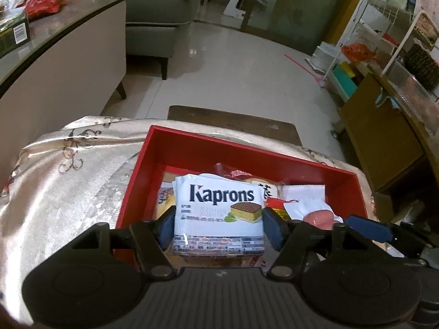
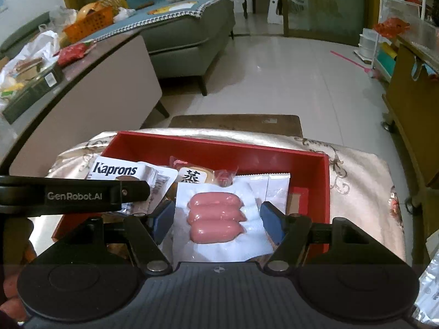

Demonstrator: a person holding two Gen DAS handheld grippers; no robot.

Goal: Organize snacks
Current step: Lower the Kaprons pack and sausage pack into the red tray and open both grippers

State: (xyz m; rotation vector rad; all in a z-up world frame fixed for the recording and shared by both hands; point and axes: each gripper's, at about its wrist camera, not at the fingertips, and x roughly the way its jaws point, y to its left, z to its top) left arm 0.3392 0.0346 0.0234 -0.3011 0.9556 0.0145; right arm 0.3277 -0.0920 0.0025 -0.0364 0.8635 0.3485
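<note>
While both grippers hang over the red tray [image 1: 241,150], each one has a snack packet between its blue pads. The left gripper [image 1: 219,226] pinches the white Kaprons wafer packet [image 1: 219,213] by its 2 side edges, and the packet stands tilted up above the other snacks in the tray. In the right wrist view the right gripper [image 2: 218,220] has its pads at the left and right edges of the sausage packet [image 2: 219,216], a clear packet with 3 pink sausages lying side by side; the pads seem to touch the edges, but I cannot tell if they really press it. This packet lies on top of other snacks, near the right half of the tray. Just behind it is a round cake packet [image 2: 194,176] with a black Chinese character. The tray rests on a shiny beige cloth [image 2: 356,164] with dark curly patterns. Behind are a tiled floor [image 2: 274,82] and a grey sofa [image 2: 186,35].
</note>
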